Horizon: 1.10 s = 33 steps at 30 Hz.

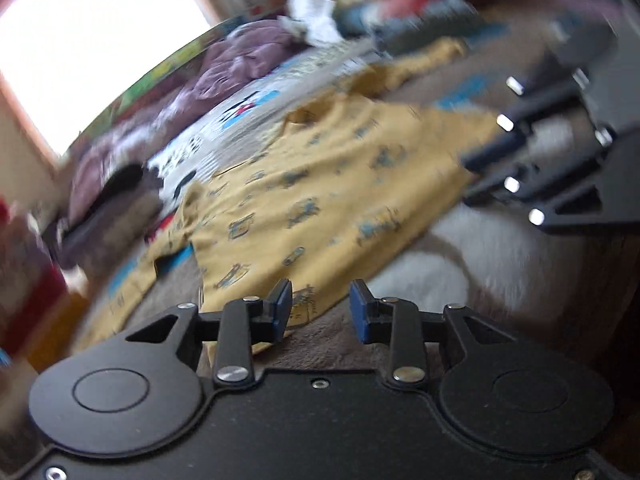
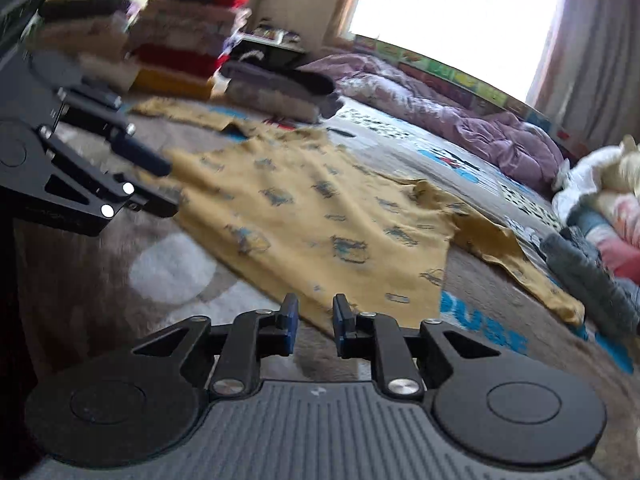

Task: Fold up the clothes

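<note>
Bedspread (image 2: pixel 400 148) holds yellow shirt (image 2: pixel 312 216) before hand-held gripper (image 2: pixel 314 326).

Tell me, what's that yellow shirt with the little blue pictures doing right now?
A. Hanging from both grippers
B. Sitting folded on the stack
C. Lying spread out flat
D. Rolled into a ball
C: the yellow shirt lies spread flat, and both pairs of gripper jaws stand apart with nothing between them.
</note>
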Motion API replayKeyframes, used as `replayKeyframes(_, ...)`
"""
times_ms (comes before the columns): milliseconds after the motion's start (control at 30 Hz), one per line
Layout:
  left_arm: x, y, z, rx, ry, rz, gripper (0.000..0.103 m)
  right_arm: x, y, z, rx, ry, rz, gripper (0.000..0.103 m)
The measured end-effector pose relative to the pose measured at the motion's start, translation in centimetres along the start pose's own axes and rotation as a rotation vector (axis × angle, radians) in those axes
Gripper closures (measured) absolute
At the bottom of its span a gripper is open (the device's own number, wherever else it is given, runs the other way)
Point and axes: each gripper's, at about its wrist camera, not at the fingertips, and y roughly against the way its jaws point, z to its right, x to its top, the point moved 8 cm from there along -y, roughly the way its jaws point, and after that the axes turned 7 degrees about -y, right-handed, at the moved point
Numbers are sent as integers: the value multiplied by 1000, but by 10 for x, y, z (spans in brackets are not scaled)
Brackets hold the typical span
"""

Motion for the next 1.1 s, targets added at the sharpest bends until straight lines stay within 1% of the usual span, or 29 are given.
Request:
replayKeyframes(33, 1, -4, 9, 21, -85, -5, 73, -1, -5, -7, -15, 53, -10, 83)
replayKeyframes(67, 0, -8, 15, 50, -146, -2, 73, 0, -9, -11, -34, 97, -5, 82)
replayKeyframes(133, -1, -16, 25, 114, -256, 9, 73, 4, -14, -19, -85, 169, 15, 74)
replayKeyframes(167, -1, -17, 24, 132, -263, 16, 73, 4, -15, -21, -107, 194, 24, 71)
replayKeyframes(200, -1, -17, 21, 146, -257, 23, 81, 5, -17, -23, -130, 218, 32, 68)
replayKeyframes(233, -1, -17, 19, 160, -251, 31, 98, 3, -19, -24, -129, 231, 35, 71)
replayKeyframes(267, -1, -13, 12, 145, -210, 45, 98, 3, -18, -24, -116, 232, 36, 75)
replayKeyframes(300, 0, -7, 4, 122, -158, 61, 98, 6, -14, -22, -95, 207, 35, 85)
replayKeyframes(333, 0, -3, -3, 92, -109, 69, 98, 9, -9, -19, -71, 173, 33, 90)
replayKeyframes(367, -4, -3, -5, 53, -89, 57, 97, 13, -2, -16, -52, 149, 46, 90)
replayKeyframes(400, -9, -4, -7, 12, -78, 40, 92, 17, 7, -13, -28, 135, 68, 90)
replayKeyframes(433, -14, -5, -7, -16, -71, 26, 75, 17, 12, -10, 7, 119, 72, 89)
replayKeyframes(467, -19, -3, -9, -35, -46, 20, 68, 16, 15, -8, 45, 100, 70, 86)
replayKeyframes(500, -22, 0, -14, -58, 3, 23, 68, 14, 17, -5, 65, 79, 65, 76)
replayKeyframes(533, -23, 4, -23, -81, 75, 37, 64, 11, 18, -1, 74, 62, 53, 71)
replayKeyframes(567, -23, 8, -33, -102, 152, 52, 64, 11, 19, 3, 87, 26, 56, 71)
replayKeyframes(600, -21, 11, -46, -102, 235, 74, 65, 13, 21, 7, 103, -16, 65, 71)
replayKeyframes(667, -18, 11, -66, -94, 437, 98, 66, 17, 24, 16, 134, -101, 84, 71)
replayKeyframes(733, -26, 1, -77, -69, 619, 73, 65, 25, 19, 23, 163, -223, 124, 71)
replayKeyframes(767, -31, -4, -81, -55, 708, 58, 60, 25, 11, 25, 167, -270, 117, 71)
replayKeyframes(800, -40, -15, -80, -52, 762, -10, 60, 23, 1, 26, 168, -309, 100, 71)
replayKeyframes(833, -51, -21, -75, -74, 788, -71, 60, 22, -10, 27, 169, -349, 82, 71)
replayKeyframes(867, -52, -18, -75, -76, 791, -67, 60, 15, -20, 28, 163, -380, 43, 71)
replayKeyframes(900, -49, -13, -76, -71, 789, -46, 60, 5, -30, 29, 155, -408, -5, 71)
replayKeyframes(967, -45, -6, -78, -47, 780, -14, 59, 5, -27, 35, 146, -450, 8, 71)
replayKeyframes(1000, -45, -9, -77, -43, 779, -40, 57, 7, -23, 39, 142, -470, 23, 71)
replayKeyframes(1033, -49, -15, -73, -60, 783, -80, 57, 8, -19, 43, 138, -490, 38, 68)
replayKeyframes(1067, -50, -18, -72, -65, 785, -92, 56, 2, -24, 46, 134, -506, -1, 67)
replayKeyframes(1100, -48, -15, -75, -76, 800, -92, 56, -7, -31, 48, 149, -531, -39, 67)
